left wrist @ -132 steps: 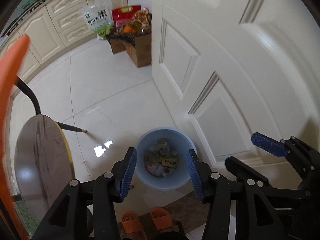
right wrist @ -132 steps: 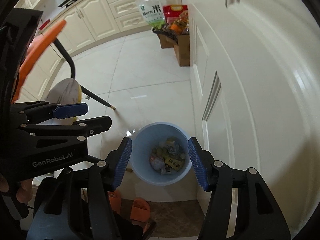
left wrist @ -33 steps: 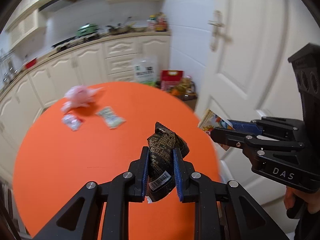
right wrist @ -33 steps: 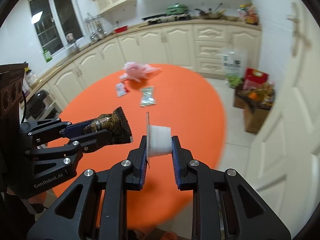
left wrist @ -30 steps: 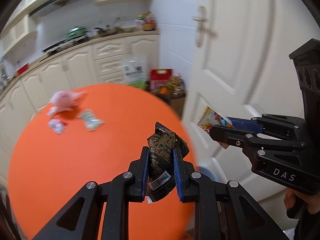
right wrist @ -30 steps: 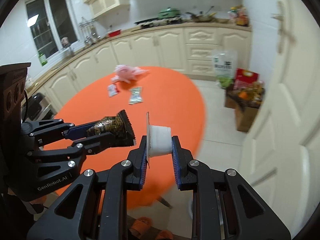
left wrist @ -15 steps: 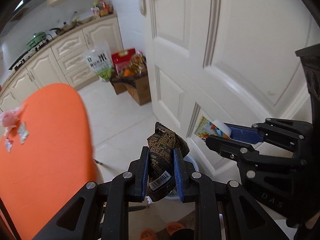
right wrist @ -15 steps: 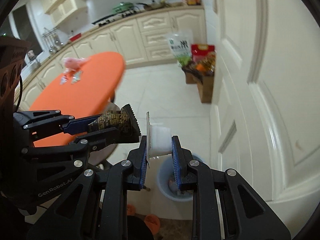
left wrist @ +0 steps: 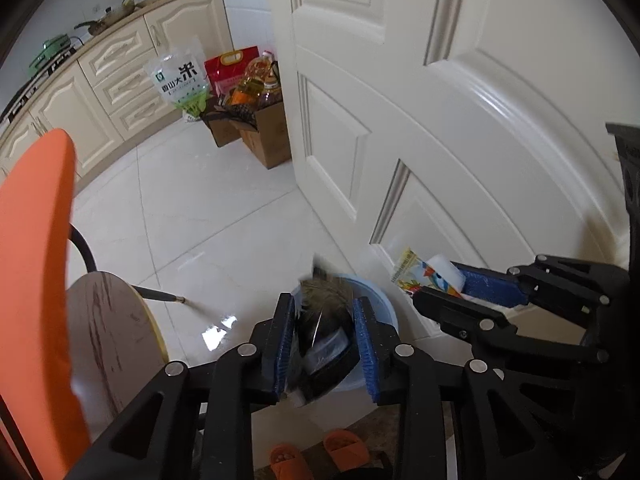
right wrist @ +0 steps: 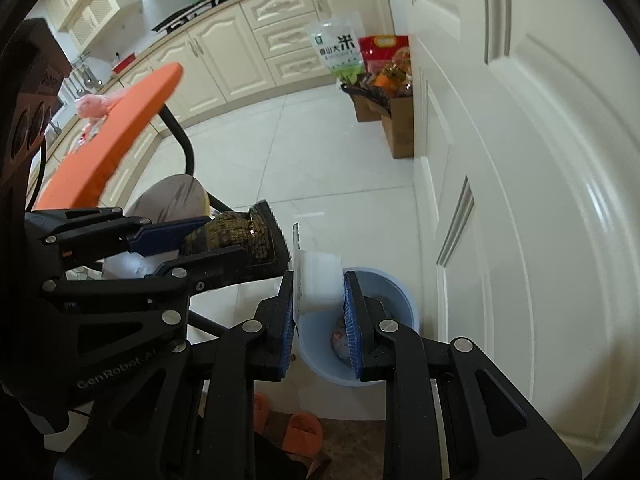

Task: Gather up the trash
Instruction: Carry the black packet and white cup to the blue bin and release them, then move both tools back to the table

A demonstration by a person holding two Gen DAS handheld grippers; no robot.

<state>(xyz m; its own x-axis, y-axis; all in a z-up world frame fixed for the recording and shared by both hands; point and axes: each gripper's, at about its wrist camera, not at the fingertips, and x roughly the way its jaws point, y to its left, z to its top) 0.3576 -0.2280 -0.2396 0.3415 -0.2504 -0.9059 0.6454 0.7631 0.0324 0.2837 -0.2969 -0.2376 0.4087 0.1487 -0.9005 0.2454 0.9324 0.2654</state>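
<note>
Above the round pale-blue plastic bin (right wrist: pixel 396 288), the left gripper (left wrist: pixel 324 336) is opening around a crumpled dark foil wrapper (left wrist: pixel 324 308); the right gripper (right wrist: pixel 318 300) pinches a white plastic cup (right wrist: pixel 318 280).

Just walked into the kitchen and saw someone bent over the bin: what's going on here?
A person is clearing trash with a pair of tongs in each hand, both now over the blue bin by the white door. The left tongs are opening, and the dark snack wrapper sits between them, blurred, apparently dropping. The right tongs are clamped on a small white cup above the bin. More scraps remain on the orange table.
</note>
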